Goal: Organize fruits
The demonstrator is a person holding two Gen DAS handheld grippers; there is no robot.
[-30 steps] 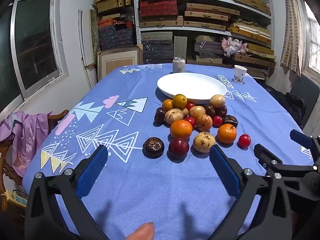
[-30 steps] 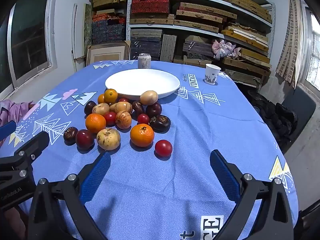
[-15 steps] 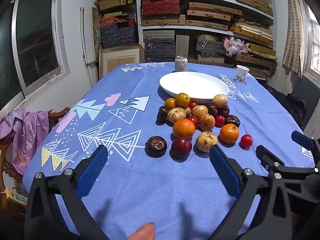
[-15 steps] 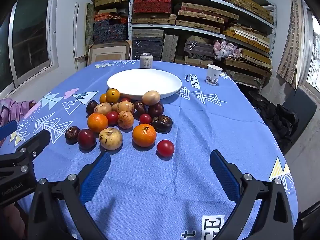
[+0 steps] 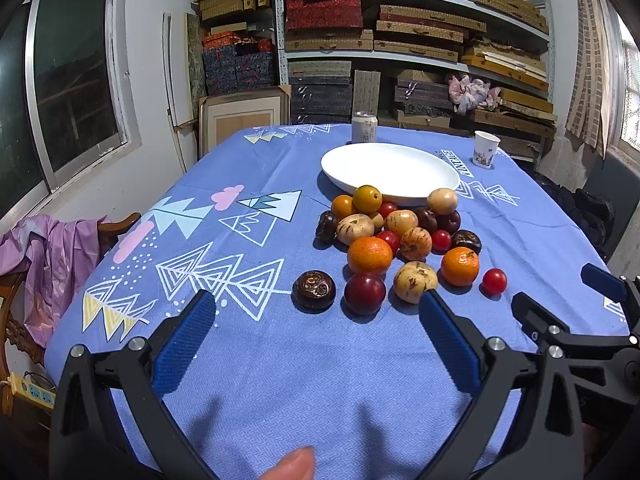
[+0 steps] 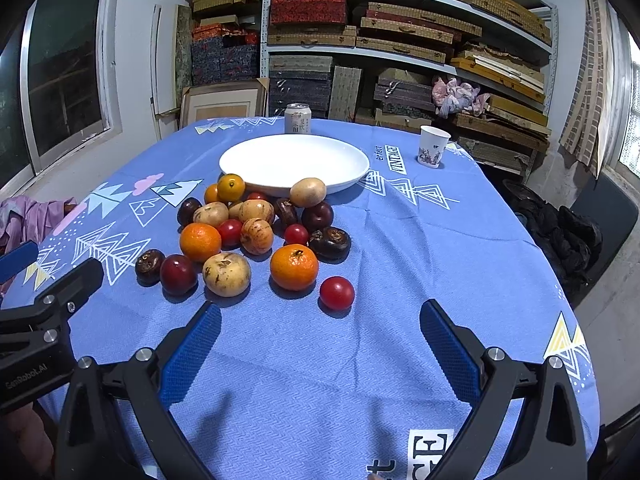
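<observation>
A heap of fruit lies on the blue tablecloth in front of a white plate [image 5: 400, 160] [image 6: 280, 160]: oranges [image 5: 369, 255] [image 6: 294, 267], a dark red plum [image 5: 365, 294] [image 6: 178, 274], pale speckled fruits [image 5: 415, 277] [image 6: 226, 273], a dark brown fruit [image 5: 313, 291] [image 6: 149, 266] and a small red tomato [image 5: 494, 281] [image 6: 337, 293]. My left gripper [image 5: 316, 308] is open, hovering just short of the brown fruit and the plum. My right gripper [image 6: 320, 320] is open, just short of the tomato. Neither holds anything. The plate holds nothing.
A drinks can [image 5: 364, 127] [image 6: 297, 119] stands behind the plate and a paper cup [image 5: 485, 149] [image 6: 433, 146] to its right. Shelves of boxes [image 5: 400, 40] fill the back wall. A chair with purple cloth [image 5: 44, 256] stands at the table's left edge.
Both grippers have drifted slightly, so the fruit sits a little lower and nearer in both views. Both stay open; no fruit has moved.
</observation>
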